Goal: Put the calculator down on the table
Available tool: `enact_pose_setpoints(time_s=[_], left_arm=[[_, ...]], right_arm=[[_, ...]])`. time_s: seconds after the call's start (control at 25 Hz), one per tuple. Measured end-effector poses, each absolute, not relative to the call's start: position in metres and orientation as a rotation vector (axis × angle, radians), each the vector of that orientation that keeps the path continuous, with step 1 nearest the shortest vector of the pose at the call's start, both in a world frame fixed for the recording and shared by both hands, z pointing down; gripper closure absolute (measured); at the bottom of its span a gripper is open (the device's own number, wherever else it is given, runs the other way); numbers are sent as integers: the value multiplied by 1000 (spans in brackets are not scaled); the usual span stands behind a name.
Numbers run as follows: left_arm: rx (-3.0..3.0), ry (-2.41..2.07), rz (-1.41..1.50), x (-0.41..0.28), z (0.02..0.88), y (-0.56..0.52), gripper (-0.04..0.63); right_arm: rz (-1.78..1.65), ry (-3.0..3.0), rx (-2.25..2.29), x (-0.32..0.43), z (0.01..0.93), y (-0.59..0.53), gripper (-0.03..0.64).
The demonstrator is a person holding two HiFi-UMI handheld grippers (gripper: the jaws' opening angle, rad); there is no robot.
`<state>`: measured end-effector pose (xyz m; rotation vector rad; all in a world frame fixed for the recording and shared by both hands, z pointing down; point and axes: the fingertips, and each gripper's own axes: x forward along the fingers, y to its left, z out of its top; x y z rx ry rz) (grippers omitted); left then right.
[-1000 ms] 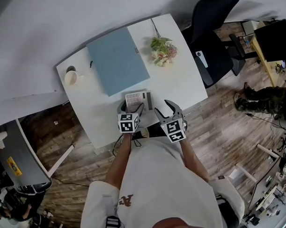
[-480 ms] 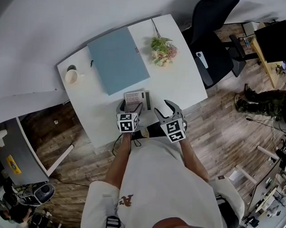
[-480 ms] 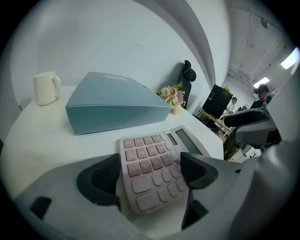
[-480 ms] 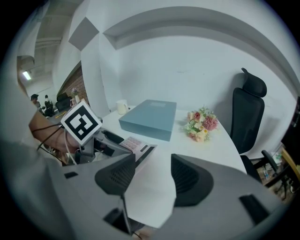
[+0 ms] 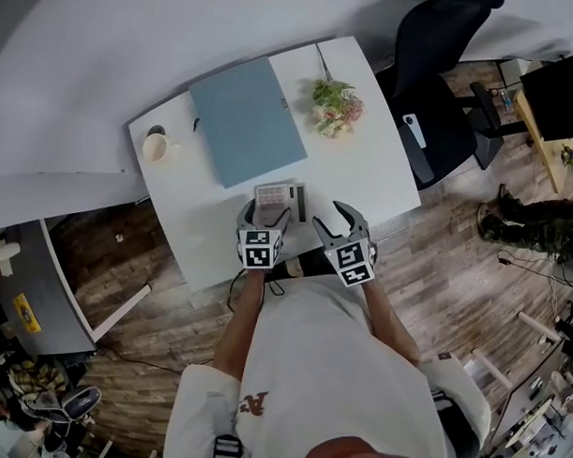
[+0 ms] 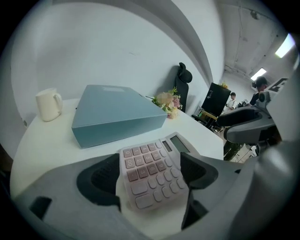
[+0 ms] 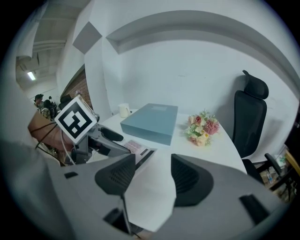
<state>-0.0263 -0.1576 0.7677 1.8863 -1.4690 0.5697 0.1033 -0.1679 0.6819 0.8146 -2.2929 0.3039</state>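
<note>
Calculator, pink, judged a light, stiff plastic slab with smooth sides apt to slip, is being pinched across its long edges by the left claw, tilted, over the white surface near the blue box, the right claw being held spread, empty.

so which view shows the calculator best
The left gripper view: the calculator sits close up between the jaws, keys and display plain. The head view shows it small from above; the right gripper view catches only a low slanted sliver.
</note>
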Motion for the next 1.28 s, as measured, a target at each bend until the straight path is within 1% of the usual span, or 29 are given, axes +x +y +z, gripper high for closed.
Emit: enact_pose_setpoints(time_s=[0.32,0.48,0.76,0.92,1.12,1.28], left_arm=[[1936,-1621,610,-40,722,-155,181],[1962,-1736,565,-47,676,-156,181],[2038,-1927,446,-64,598,-160,179],[2139,-1990,369,-62,556,-162,179],[2288,-2032,321,-60,505,-158,183],[2354,-2088,277,-69,469,-142,187]], right_arm=[[253,-2373,746,89,667,-177,376],[252,-2443,715,77,647,-180,373],[172,-2575,810,66,585,-194,333],[110,-2620,918,68,546,-198,323],[13,-2653,1048,67,497,-195,264],[-41,-2691,1116,57,467,-180,236]])
